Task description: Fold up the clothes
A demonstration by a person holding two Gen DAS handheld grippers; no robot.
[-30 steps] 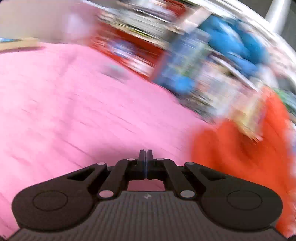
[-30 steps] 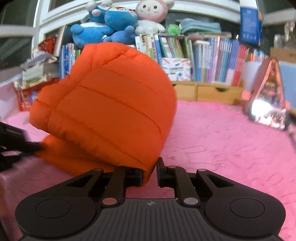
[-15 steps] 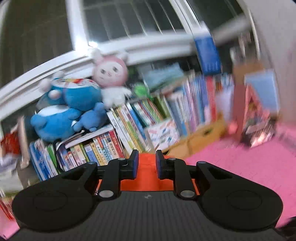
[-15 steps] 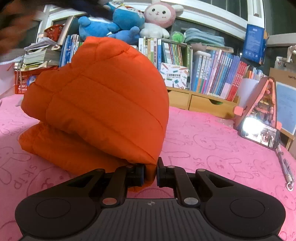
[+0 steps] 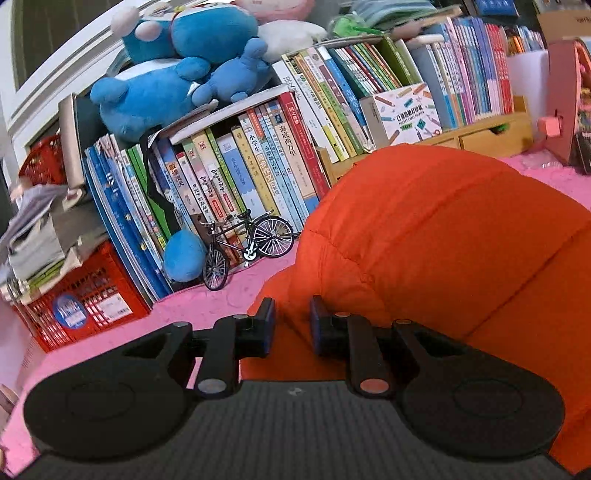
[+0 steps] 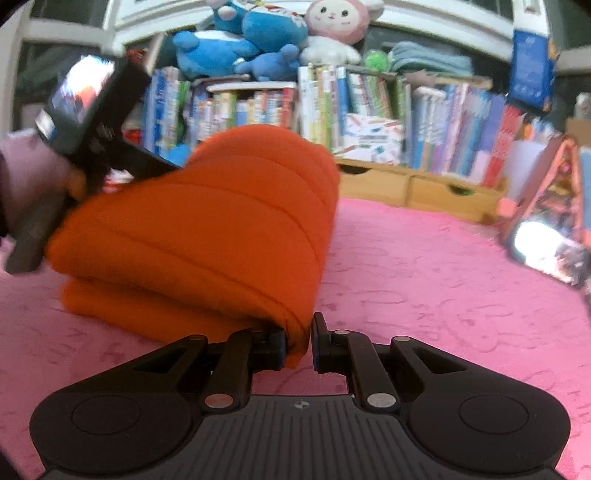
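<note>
Item: orange quilted puffer jacket [image 6: 207,229], folded in puffy layers on the pink plush blanket [image 6: 424,280], in front of the row of books [image 5: 258,166].
Right tongs [image 6: 298,341]: clamped on the jacket's near corner.
Left tongs [image 5: 291,321]: parted, jacket between the pads, not pinched.
Risk: the springy fill may pop the fold open (one corner held).
Change: half a second ago the left tongs aimed higher, towards the blue plush toys [image 5: 177,74]; now lower, at the jacket's edge.

Upright books [image 5: 258,162] fill a wooden shelf [image 6: 417,186] behind the pink blanket [image 6: 424,280], with blue plush toys [image 5: 177,74] and a pink plush [image 6: 334,18] on top, a model bicycle [image 5: 245,245] leaning beside a red crate [image 5: 88,299].
</note>
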